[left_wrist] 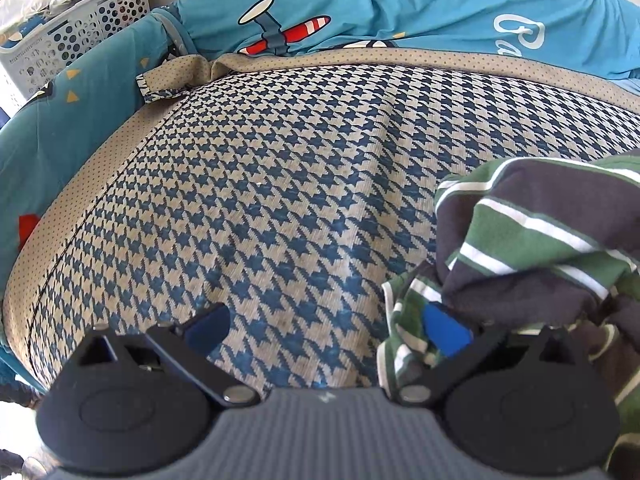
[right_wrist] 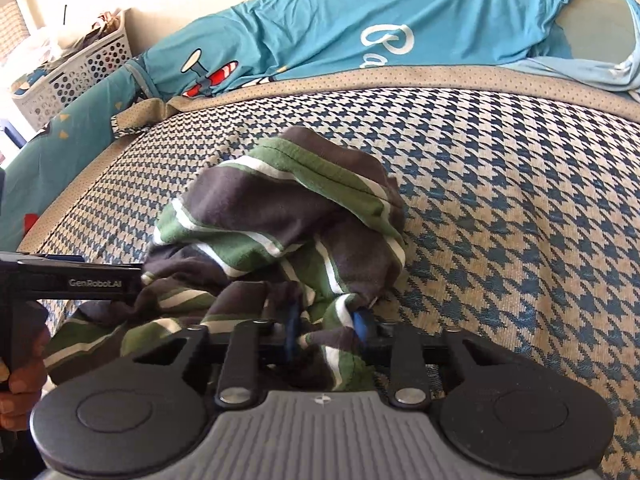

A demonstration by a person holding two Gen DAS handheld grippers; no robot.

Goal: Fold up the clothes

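Note:
A crumpled garment with dark grey, green and white stripes (right_wrist: 272, 224) lies bunched on the houndstooth mat (right_wrist: 500, 208). My right gripper (right_wrist: 328, 328) is shut on a fold of this garment at its near edge; cloth hides most of the blue pads. In the left wrist view the garment (left_wrist: 536, 248) fills the right side. My left gripper (left_wrist: 324, 328) is open, its jaws wide apart; the right fingertip (left_wrist: 444, 328) touches the garment's edge and the left one hangs over the bare mat (left_wrist: 260, 184). The left gripper's body also shows in the right wrist view (right_wrist: 72, 280), beside the garment.
The mat lies on a bed with a teal quilt printed with planes (left_wrist: 360, 8) bunched along the far side. A white perforated laundry basket (left_wrist: 72, 28) stands at the far left, off the bed. A light blue cloth (right_wrist: 592, 68) lies at the far right.

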